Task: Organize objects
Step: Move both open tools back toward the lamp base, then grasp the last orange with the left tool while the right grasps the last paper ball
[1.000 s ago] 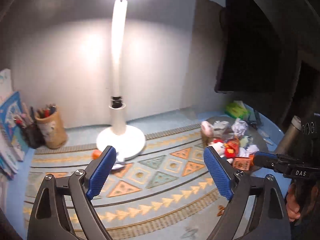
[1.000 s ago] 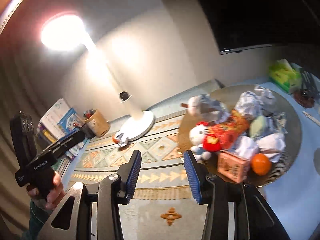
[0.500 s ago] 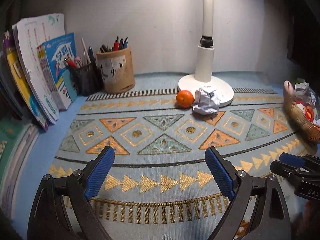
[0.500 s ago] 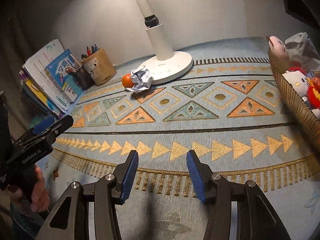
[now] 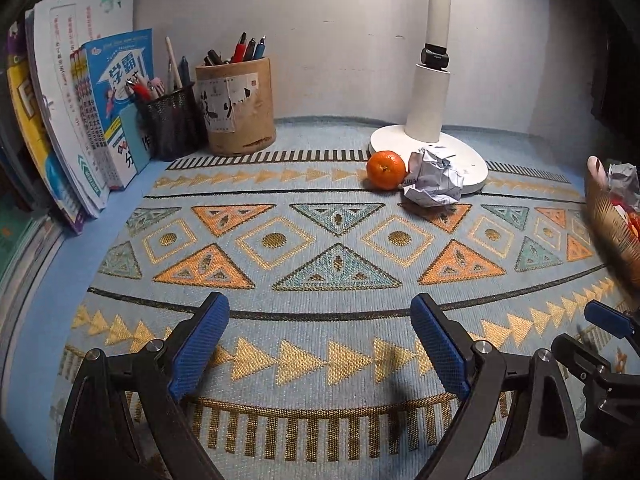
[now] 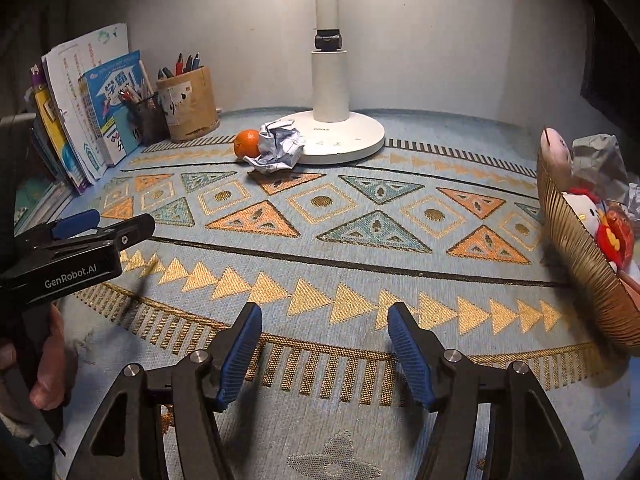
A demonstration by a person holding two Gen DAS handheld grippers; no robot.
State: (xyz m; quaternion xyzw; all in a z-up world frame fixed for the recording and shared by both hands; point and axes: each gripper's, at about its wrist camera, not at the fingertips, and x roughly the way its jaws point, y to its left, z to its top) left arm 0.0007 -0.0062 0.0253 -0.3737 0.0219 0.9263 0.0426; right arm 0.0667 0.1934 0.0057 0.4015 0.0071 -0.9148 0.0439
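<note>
An orange [image 5: 386,169] and a crumpled paper ball [image 5: 434,177] lie side by side on the patterned mat by the white lamp base [image 5: 430,148]; both also show in the right wrist view, the orange [image 6: 247,143] and the paper ball [image 6: 278,147]. A golden basket [image 6: 580,258] at the right edge holds a white plush toy [image 6: 582,208] and more crumpled paper. My left gripper [image 5: 320,344] is open and empty, low over the mat's near part. My right gripper [image 6: 325,350] is open and empty, to the right of the left one.
A bamboo pen holder [image 5: 236,110], a black mesh pen cup [image 5: 170,122] and upright books [image 5: 88,120] stand at the back left against the wall. The patterned mat [image 5: 340,240] covers the desk. The basket's rim [image 5: 612,228] shows at the right.
Both grippers have dropped from looking up at the lamp head to low over the mat and edged forward. The orange and paper ball have not moved.
</note>
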